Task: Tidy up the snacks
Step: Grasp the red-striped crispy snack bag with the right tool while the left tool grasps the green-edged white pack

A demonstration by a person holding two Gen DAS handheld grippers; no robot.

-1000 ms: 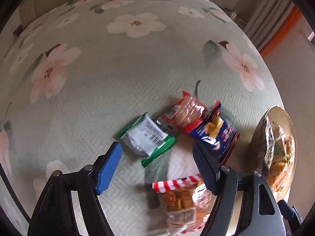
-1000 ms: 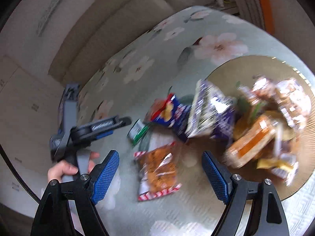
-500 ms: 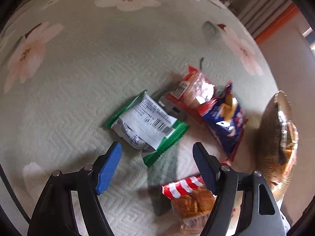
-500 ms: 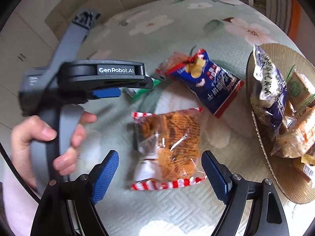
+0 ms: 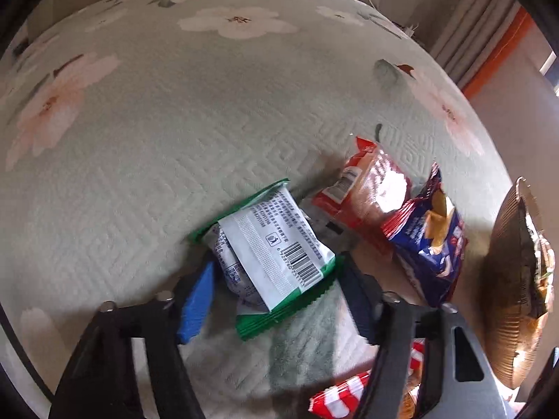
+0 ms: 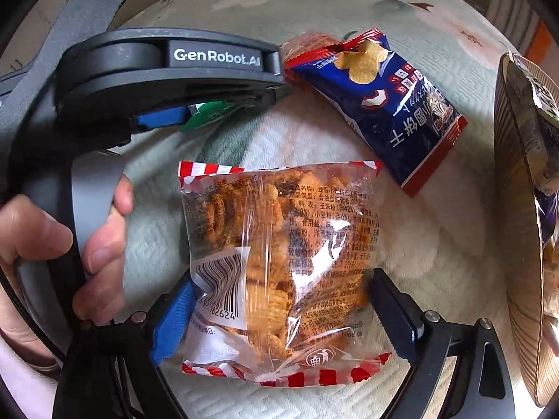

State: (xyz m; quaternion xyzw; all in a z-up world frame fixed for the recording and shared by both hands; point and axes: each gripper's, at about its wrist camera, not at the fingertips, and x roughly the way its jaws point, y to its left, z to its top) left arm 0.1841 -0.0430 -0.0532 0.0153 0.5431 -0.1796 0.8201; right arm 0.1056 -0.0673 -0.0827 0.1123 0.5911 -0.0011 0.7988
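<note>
left gripper lower, fingers closing around green packet | right gripper lower, fingers widening astride clear bag

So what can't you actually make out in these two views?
- Basket, both views: cut off by the right edge, so its contents can't be counted.
- Red-striped packet, left view: mostly behind the left gripper.
- Green packet, right view: only a corner shows under that gripper.
</note>
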